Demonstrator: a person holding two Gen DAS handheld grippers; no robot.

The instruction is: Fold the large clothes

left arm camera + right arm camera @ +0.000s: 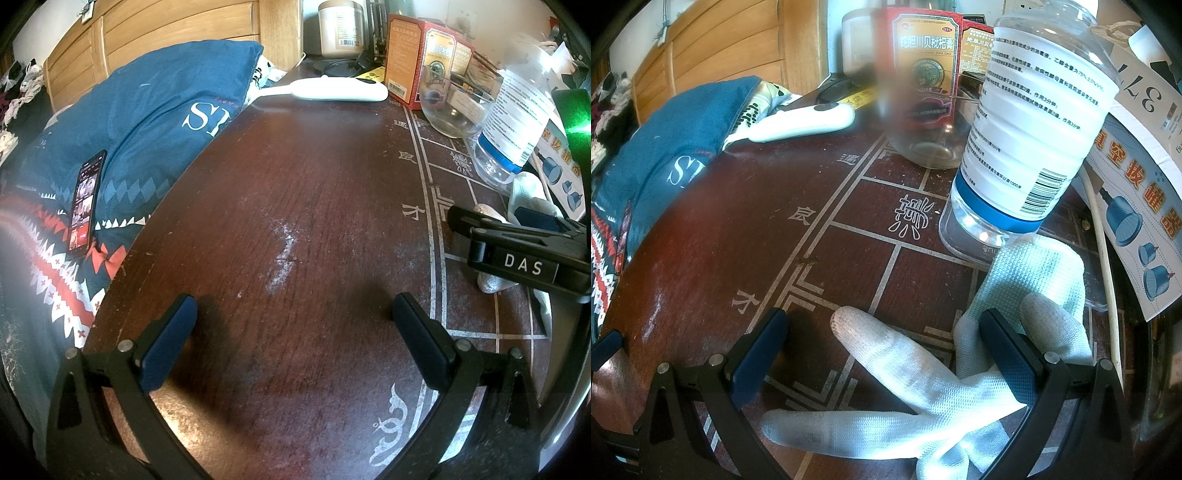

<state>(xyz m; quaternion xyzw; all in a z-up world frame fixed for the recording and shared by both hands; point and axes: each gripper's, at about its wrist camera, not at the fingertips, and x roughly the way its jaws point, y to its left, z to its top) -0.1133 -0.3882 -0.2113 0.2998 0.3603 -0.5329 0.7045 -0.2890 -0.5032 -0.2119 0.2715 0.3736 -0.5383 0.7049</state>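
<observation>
Plainly, "DAS" on right hand-held gripper, "OTC" on red box

Table: dark red wood, pale line pattern and characters along one side, a whitish scuff near the middle.
Bottle: clear plastic, white label with a blue band, tilted, its base on the table.
Glass jar: empty, just beside the bottle.
Red boxes: upright behind the jar.
White device: long, lying flat near the table's far edge.
Glove: white knit, lying limp on the table.
Phone: screen lit, propped on the patterned bedding.
Pillow: blue with white letters, against the wooden headboard.
</observation>
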